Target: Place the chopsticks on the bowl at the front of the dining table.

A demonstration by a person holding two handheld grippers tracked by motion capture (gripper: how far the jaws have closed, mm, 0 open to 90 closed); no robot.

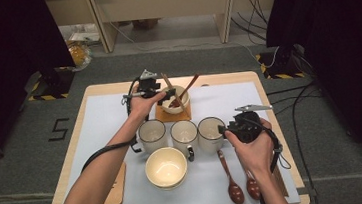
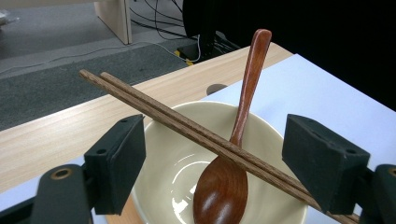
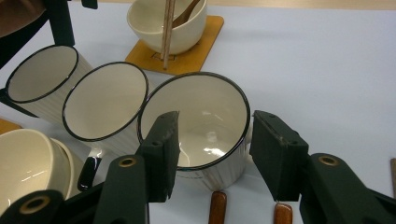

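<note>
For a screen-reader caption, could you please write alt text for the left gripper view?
A cream bowl holds a brown wooden spoon, with a pair of wooden chopsticks laid across its rim and over the spoon. The left gripper has its black jaws open either side of the bowl, on a wooden table.

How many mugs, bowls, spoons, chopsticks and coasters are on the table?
Mugs: 3
Bowls: 2
Spoons: 3
Chopsticks: 2
Coasters: 2
Total: 12
</note>
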